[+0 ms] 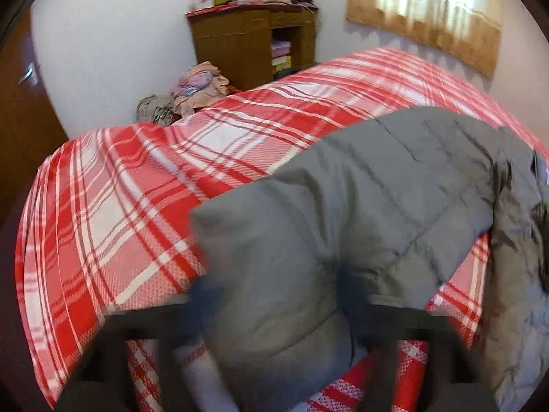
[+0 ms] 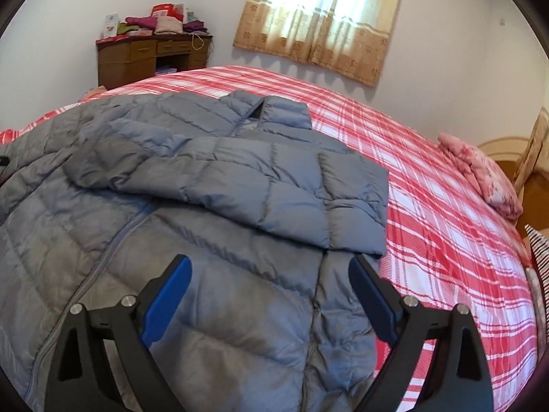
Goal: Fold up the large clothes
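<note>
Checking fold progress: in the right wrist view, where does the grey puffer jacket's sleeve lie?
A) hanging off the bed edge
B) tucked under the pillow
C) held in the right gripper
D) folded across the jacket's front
D: the sleeve lies across the front of the grey puffer jacket, while the right gripper is open and empty.

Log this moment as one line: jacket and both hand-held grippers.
jacket: grey, on plaid bed, one sleeve folded across | left hand-held gripper: closed on sleeve | right hand-held gripper: open, empty

A grey puffer jacket (image 1: 360,189) lay on the red plaid bedspread (image 1: 120,189) — its sleeve pinched between the blurred left gripper (image 1: 278,292) fingers.
</note>
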